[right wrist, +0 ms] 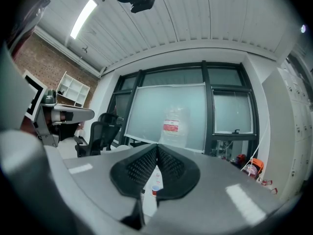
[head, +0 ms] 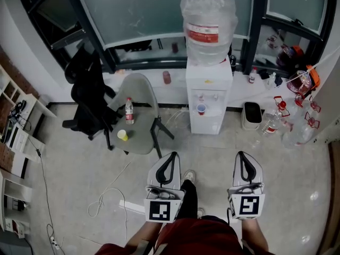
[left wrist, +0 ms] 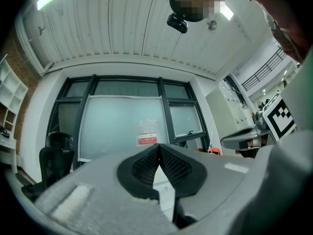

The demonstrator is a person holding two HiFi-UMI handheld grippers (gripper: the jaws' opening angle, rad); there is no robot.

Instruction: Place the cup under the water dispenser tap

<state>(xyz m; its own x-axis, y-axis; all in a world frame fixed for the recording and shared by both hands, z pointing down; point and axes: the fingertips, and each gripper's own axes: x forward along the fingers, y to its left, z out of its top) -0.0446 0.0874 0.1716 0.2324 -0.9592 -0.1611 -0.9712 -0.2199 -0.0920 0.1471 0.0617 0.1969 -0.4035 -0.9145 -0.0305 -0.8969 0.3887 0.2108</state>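
A white water dispenser (head: 209, 97) with a clear bottle (head: 208, 25) on top stands against the window wall. A small red cup (head: 201, 109) sits in its tap recess; in the right gripper view the cup (right wrist: 155, 190) shows through the gap below the jaws. A yellow cup (head: 122, 135) stands on the grey round table (head: 143, 97). My left gripper (head: 172, 154) and right gripper (head: 242, 154) hover over the floor, well short of the dispenser. Both point towards it. The left gripper (left wrist: 158, 146) and the right gripper (right wrist: 157, 146) each have their pads touching with nothing between them.
A plastic bottle (head: 129, 110) stands on the table beside a black office chair (head: 87, 97). A white bin (head: 253, 116) and several empty jugs (head: 297, 126) sit right of the dispenser. Cables (head: 106, 195) trail on the floor at left. The person's leg (head: 187, 195) is between the grippers.
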